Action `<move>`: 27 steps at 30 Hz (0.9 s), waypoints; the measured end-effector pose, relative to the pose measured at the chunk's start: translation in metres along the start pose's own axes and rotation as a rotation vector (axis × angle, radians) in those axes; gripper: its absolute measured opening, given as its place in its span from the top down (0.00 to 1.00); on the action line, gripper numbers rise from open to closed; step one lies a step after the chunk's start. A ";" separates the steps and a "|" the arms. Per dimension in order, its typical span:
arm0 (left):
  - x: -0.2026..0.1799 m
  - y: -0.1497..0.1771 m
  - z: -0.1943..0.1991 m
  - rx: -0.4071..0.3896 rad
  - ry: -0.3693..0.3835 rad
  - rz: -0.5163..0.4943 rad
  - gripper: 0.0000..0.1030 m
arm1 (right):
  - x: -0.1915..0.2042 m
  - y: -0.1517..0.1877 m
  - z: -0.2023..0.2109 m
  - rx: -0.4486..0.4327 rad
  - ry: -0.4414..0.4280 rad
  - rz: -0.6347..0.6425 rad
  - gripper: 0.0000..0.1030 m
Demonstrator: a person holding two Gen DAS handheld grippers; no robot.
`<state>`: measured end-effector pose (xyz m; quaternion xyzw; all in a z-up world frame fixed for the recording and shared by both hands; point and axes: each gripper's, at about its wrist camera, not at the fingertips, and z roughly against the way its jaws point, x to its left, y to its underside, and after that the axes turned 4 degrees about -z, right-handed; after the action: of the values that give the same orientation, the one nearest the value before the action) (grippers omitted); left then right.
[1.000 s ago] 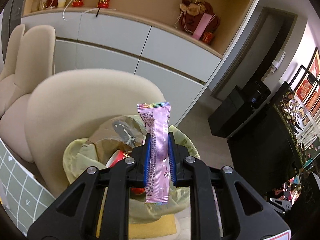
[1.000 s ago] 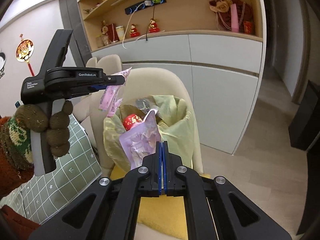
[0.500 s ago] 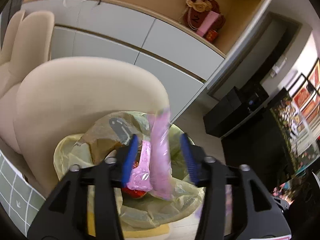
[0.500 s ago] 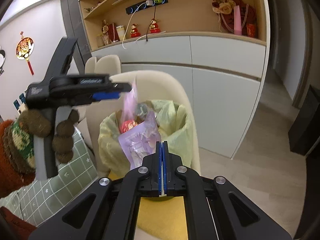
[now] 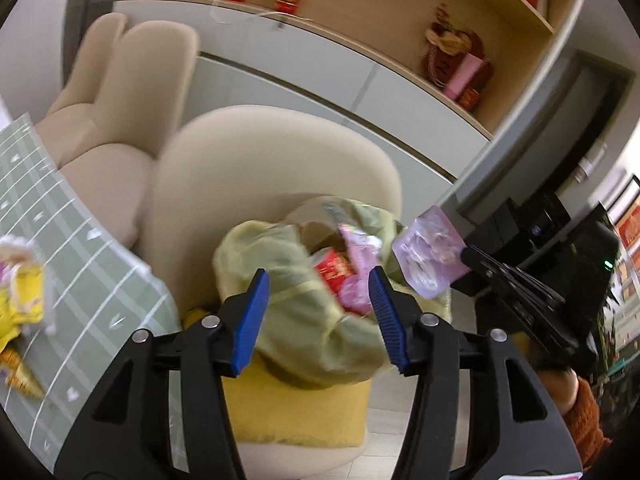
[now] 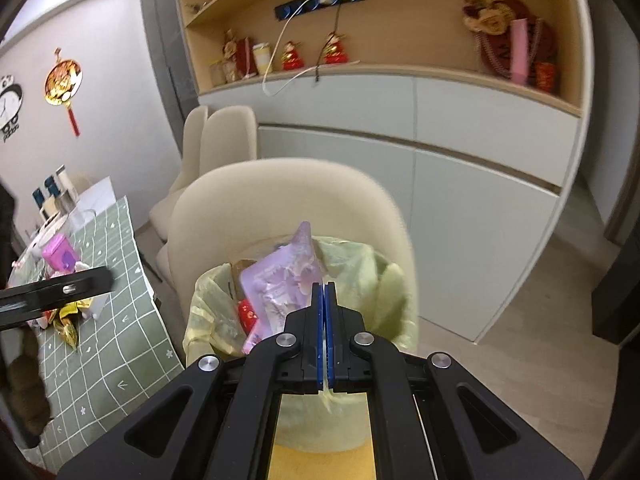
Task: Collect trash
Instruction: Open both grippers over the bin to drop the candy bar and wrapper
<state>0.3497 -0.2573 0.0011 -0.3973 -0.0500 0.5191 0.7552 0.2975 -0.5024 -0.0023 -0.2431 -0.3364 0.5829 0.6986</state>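
The right claw point(image 6: 325, 308) has its blue pads pressed together on a corner of a crumpled lilac wrapper point(image 6: 280, 280), which hangs above the mouth of the bin bag point(image 6: 360, 276). The left claw point(image 5: 316, 312) is spreading, with nothing pinched between its pads; through the gap the bag's yellow-green plastic shows. Inside the bag lie a pink wrapper point(image 5: 358, 250) and something red point(image 5: 334, 272), so the bag already holds trash.

The step in hand appears to be dropping the lilac wrapper. To do it well, the right claw should probably sit squarely over the bag's opening, not over its near rim, before it lets go, since a light wrapper can drift or catch on the folded plastic and slide down outside. The bag stands on the seat of a cream chair point(image 6: 280, 196), on a yellow cushion point(image 6: 324, 432), so the opening may sag if nudged.

Left of the bag, on the green checked tablecloth point(image 6: 120, 344), more wrappers point(image 5: 24, 292) wait; the empty left claw looks best placed to fetch them.
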 end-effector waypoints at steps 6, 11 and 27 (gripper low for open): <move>0.024 0.017 0.036 -0.022 -0.096 0.019 0.52 | 0.015 0.004 -0.049 0.112 -0.025 0.035 0.97; 0.042 0.032 0.055 -0.016 -0.150 0.049 0.52 | 0.017 0.017 -0.071 0.167 0.047 0.048 0.97; 0.099 0.070 0.133 -0.037 -0.210 0.155 0.50 | 0.026 0.026 -0.003 0.034 0.053 -0.084 0.64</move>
<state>0.2777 -0.0925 0.0121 -0.3573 -0.1078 0.6135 0.6959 0.2855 -0.4720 -0.0183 -0.2323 -0.3179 0.5522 0.7349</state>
